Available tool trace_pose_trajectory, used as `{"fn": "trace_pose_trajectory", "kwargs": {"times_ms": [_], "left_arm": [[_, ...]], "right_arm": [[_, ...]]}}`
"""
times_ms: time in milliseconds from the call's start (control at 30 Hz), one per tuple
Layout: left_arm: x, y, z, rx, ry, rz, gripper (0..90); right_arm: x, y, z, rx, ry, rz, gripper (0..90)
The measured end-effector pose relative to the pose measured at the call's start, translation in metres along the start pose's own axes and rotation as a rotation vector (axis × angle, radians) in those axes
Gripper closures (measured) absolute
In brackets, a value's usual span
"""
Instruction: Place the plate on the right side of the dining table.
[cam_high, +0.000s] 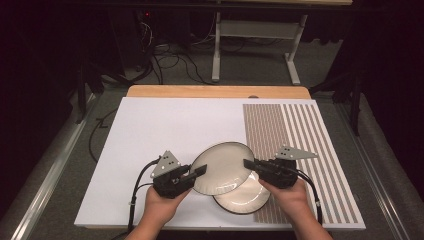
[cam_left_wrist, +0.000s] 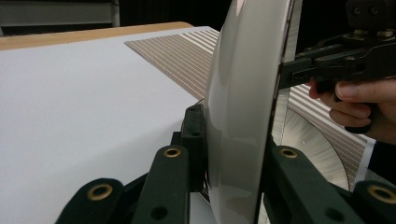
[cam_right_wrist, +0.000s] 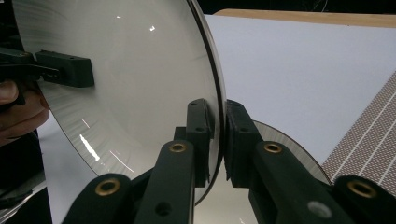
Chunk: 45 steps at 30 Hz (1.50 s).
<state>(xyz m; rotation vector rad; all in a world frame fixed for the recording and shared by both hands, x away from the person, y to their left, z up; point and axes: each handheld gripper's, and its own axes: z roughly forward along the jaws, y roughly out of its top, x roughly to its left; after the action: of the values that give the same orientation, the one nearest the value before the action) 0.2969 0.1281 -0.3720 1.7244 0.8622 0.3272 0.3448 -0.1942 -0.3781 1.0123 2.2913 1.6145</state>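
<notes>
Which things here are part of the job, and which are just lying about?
In the job: upper plate, clamped at opposite rims by left claw and right claw; lower plate under it.
Lying about: striped mat, white board, cables on floor.

The white sheet (cam_high: 165, 130) on the desk lies bare across the upper left and middle of the frame, and the striped mat (cam_high: 300, 130) at upper right is bare too. Low centre, the raised plate (cam_high: 222, 167) and the lower plate (cam_high: 245, 197) block passage between the left claw (cam_high: 200, 171) and right claw (cam_high: 248, 163).
</notes>
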Motion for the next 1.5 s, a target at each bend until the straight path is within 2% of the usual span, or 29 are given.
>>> {"fn": "trace_pose_trajectory", "kwargs": {"times_ms": [300,600,800,1033,1267,1367,1433,1500], "left_arm": [[-0.001,0.003,0.001,-0.016,-0.032,-0.033,75.6],[-0.01,0.022,0.017,-0.007,-0.068,-0.022,75.2],[-0.019,0.04,0.042,0.021,-0.096,-0.013,74.1],[-0.034,0.061,0.081,0.052,-0.122,-0.002,72.6],[-0.046,0.074,0.118,0.084,-0.135,0.019,71.2],[-0.051,0.078,0.133,0.087,-0.133,0.041,70.4],[-0.056,0.079,0.143,0.078,-0.128,0.074,70.1],[-0.057,0.08,0.151,0.084,-0.136,0.073,70.0]], "right_arm": [[0.005,0.004,-0.01,-0.022,-0.017,-0.024,85.9],[-0.001,0.012,-0.036,-0.051,-0.044,-0.037,86.8],[-0.014,0.014,-0.059,-0.082,-0.08,-0.022,87.2],[-0.034,0.014,-0.089,-0.113,-0.145,-0.006,87.4],[-0.058,0.007,-0.115,-0.135,-0.204,0.023,87.6],[-0.066,0.004,-0.123,-0.148,-0.23,0.033,87.6],[-0.072,0.002,-0.129,-0.161,-0.244,0.043,87.5],[-0.077,0.0,-0.133,-0.167,-0.257,0.057,87.5]]}}
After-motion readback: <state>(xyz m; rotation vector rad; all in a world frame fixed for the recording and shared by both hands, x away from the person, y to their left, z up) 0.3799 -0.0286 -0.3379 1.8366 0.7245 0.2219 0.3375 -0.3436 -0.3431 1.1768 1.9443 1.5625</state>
